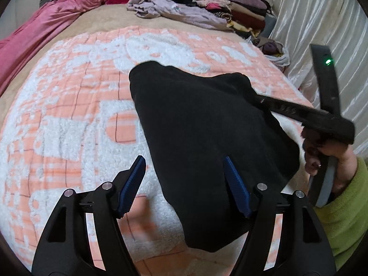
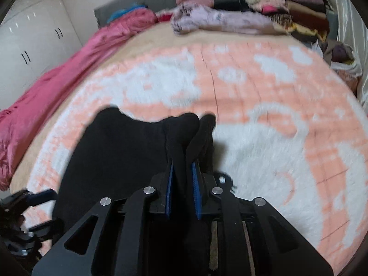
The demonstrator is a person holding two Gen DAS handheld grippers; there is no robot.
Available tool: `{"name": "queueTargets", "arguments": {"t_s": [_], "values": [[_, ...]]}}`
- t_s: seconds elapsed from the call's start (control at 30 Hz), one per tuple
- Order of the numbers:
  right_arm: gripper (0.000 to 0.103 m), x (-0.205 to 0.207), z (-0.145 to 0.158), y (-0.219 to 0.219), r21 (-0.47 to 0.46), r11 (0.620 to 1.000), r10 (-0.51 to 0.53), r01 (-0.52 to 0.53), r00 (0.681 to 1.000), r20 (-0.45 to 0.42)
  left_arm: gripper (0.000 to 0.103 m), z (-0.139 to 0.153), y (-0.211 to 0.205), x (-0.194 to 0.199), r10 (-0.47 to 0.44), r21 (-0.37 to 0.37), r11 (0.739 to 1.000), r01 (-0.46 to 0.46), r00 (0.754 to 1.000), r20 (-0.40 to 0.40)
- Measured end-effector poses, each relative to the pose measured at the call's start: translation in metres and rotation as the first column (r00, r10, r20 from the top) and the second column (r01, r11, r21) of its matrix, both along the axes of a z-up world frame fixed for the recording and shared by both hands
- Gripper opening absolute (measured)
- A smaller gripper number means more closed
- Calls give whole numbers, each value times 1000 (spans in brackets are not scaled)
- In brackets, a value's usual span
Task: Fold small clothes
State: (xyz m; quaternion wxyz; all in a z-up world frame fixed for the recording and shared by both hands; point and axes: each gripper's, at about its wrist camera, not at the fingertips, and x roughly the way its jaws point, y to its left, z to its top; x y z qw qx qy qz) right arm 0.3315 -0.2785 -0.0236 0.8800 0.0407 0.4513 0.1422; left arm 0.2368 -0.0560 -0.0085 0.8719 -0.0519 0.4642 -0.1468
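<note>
A big bed fills both views, covered by a fluffy pink and white blanket (image 1: 69, 105). Far at the back sits a pile of other clothes (image 1: 220, 2), well away from the work. In the middle of the blanket lies the black garment (image 1: 202, 138), a small dark piece of clothing. Its long way runs from the far end of the bed down toward the person, and the near end lies just by the left gripper (image 1: 184, 179). The left gripper's two blue pads stand wide apart; one is over bare blanket, the other over the edge of the black cloth, and nothing is pinched between them. The right gripper (image 2: 184, 177) has its blue pads close together, with a bunched fold of the black garment (image 2: 119, 156) squeezed between them at the cloth's right edge. A hand in a green sleeve (image 1: 345, 218) holds that tool. So the right side is already caught, and the left side is loose. The left gripper is the nearer one to the free edge, and it likely needs to close on that edge next so both can fold the cloth over.
</note>
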Motion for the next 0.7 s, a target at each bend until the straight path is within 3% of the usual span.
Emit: {"name": "queueTargets", "arguments": {"t_s": [0.23,0.33,0.7], "values": [[23,-2,-8,0,-2,1000,-6,6,1000,17,65,-5,2,0,0,-9,1000,0,1000,-11],[31,-7,0,-3,7,1000,-17,17,999,38,65,-6,3,0,-1,-4,1000,1,1000,-9],[39,-53,44,-26,83,996,-49,37,988,146,65,-8,6,-3,1,-16,1000,-1,1000,-12]]}}
